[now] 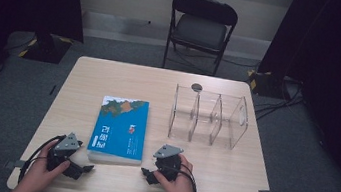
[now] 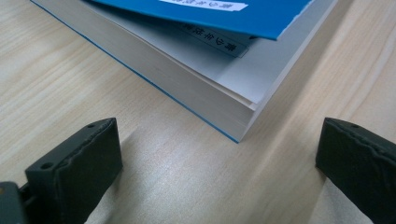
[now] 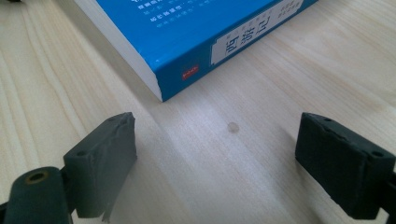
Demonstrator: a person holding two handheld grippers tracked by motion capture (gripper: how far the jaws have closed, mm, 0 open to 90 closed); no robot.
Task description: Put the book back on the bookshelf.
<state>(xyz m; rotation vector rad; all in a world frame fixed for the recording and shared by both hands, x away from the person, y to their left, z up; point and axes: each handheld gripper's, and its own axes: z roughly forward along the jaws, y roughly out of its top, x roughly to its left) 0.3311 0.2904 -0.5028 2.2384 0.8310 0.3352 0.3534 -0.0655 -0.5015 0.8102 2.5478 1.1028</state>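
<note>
High view: a blue book (image 1: 119, 129) lies flat on the table (image 1: 226, 184), near the front edge. A clear rack (image 1: 210, 117) stands to its right, well apart. The left gripper (image 1: 78, 169) rests just left of the book, jaws wide with nothing between them. The right gripper (image 1: 147, 175) sits just right of the book, jaws wide too, holding nothing.

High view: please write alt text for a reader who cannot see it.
A blue book lies flat on a wooden table, flanked by the left gripper and right gripper, each hand-held with jaws open. A clear divided rack stands right; a black chair sits beyond.
</note>
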